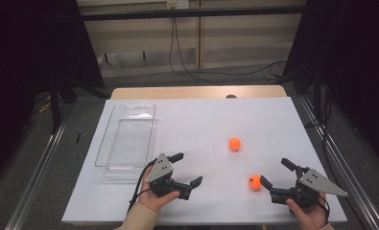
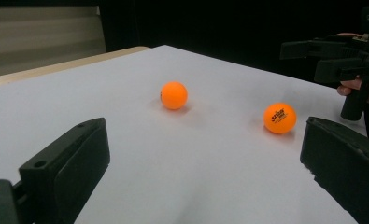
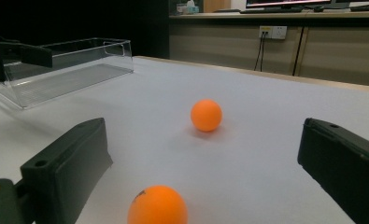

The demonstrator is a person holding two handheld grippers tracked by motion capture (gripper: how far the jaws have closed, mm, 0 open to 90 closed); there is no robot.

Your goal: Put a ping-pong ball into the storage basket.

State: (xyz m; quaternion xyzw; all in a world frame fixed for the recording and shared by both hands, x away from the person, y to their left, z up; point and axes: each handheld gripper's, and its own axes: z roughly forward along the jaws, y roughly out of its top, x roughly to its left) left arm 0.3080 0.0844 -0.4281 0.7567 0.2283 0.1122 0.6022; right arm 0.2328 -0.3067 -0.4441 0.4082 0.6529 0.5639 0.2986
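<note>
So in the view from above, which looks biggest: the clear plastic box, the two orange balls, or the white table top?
1. White table top, by far the largest.
2. Clear plastic box.
3. The two orange balls, far and near: they look alike in size, so no ranking between them.

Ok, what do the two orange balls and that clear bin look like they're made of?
Near ball and far ball: likely thin matte plastic, table-tennis type; smooth, evenly orange, and the near one carries a small printed logo. Bin: clear rigid plastic by the look, glossy, with the table showing through its ribbed floor and walls.
</note>
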